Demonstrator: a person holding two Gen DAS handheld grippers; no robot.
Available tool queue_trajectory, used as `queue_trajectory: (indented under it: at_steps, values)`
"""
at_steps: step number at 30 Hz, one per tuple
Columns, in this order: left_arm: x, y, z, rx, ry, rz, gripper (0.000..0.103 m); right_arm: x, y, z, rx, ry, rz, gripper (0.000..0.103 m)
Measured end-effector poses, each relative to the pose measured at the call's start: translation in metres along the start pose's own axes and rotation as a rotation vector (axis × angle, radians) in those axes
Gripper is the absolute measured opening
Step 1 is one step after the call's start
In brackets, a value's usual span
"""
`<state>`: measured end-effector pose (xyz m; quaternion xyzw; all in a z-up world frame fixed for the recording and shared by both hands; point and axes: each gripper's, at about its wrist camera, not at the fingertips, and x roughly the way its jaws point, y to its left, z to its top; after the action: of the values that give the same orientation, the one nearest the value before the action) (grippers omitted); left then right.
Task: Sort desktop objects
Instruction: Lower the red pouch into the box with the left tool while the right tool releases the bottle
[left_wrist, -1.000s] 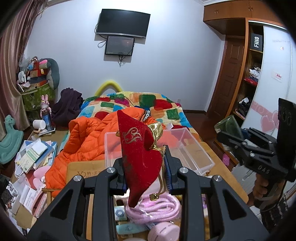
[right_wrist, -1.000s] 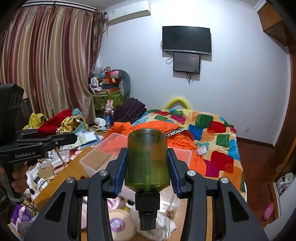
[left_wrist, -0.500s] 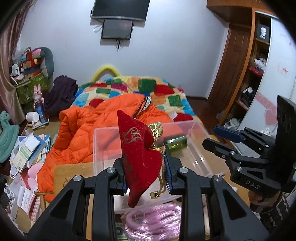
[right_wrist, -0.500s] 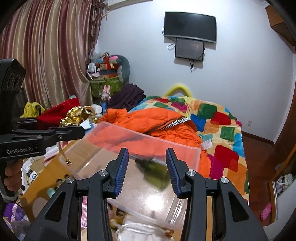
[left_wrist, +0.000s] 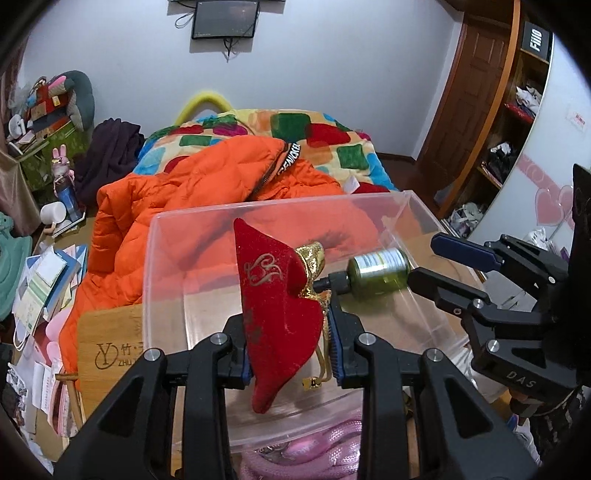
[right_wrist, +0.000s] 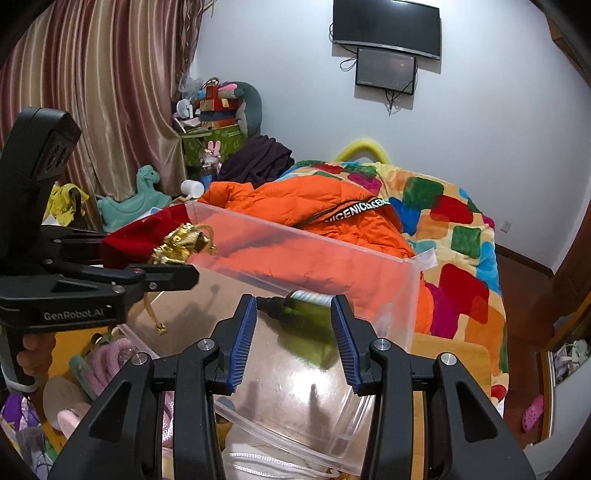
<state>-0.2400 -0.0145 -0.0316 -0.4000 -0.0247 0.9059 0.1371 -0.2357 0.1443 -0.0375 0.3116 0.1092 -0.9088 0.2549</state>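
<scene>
Now, left to right across your desk:

Left gripper (left_wrist: 291, 339): your jaws are clamped on the red velvet pouch (left_wrist: 275, 299), blue ribbed pads pressing into its sides.
Red velvet pouch: soft, fuzzy nap, tapering to a peak, with a gold scroll emblem stitched on its face; you hold it above the clear plastic bin (left_wrist: 177, 266).
Gold trim (left_wrist: 314, 258): crinkled metallic fabric bunched at the pouch's mouth, a thin gold cord hanging below it.
Clear plastic bin: rigid, see-through, rectangular with rounded corners and a glossy floor; it stands on the bamboo desk (left_wrist: 110, 343).
Green bottle (left_wrist: 376, 271): translucent olive cylinder with a pale label and a black nozzle, lying on its side inside the bin, free of both tools.
Right gripper (right_wrist: 293, 339): your jaws stand apart with nothing between the pads; the bottle lies in the bin beyond them.
Pink cord (left_wrist: 314, 454): braided, coiled on the desk just in front of the bin.
Orange jacket (left_wrist: 192, 192): puffy quilted fabric heaped on the bed behind the bin.
</scene>
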Motion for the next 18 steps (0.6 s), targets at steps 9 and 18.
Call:
queue_trajectory:
  at_steps: [9,18]
  values:
    - [-0.009,-0.003,0.000,0.005,-0.008,-0.007,0.046,-0.011,0.010,0.000,-0.038,-0.033,-0.041,0.063]
    - [-0.026,-0.008,0.000,0.009,-0.051,0.008,0.057,-0.030,0.015,-0.003,-0.056,-0.062,-0.086,0.077]
